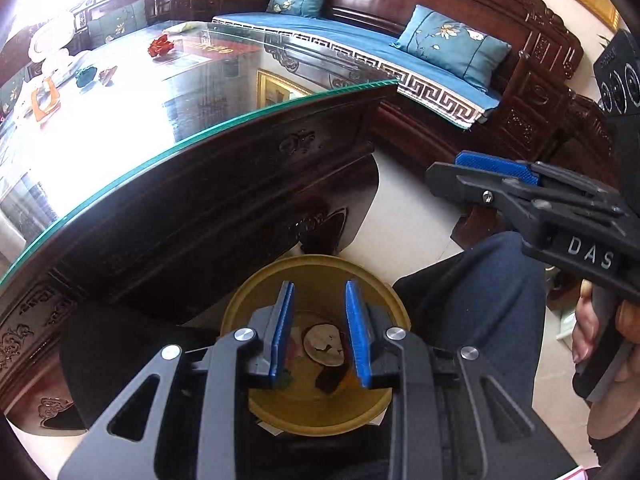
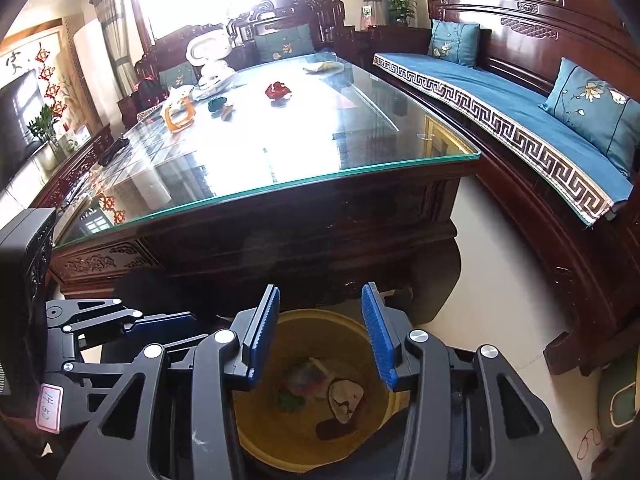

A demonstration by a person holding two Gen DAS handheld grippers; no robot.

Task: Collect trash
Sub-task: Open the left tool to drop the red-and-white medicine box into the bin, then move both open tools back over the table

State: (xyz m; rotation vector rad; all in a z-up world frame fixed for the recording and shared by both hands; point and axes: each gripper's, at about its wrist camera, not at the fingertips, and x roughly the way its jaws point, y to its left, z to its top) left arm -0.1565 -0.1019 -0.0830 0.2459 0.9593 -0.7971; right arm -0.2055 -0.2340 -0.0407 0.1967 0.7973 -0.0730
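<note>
Beside the table edge (image 2: pixel 280 184), both grippers hang apart-jawed over the bin (image 2: pixel 256 440).

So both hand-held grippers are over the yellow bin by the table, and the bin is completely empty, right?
Not quite. Both the left hand-held gripper and the right hand-held gripper are over the yellow bin, but it is not empty: scraps of trash lie at its bottom, as the right wrist view shows.
</note>
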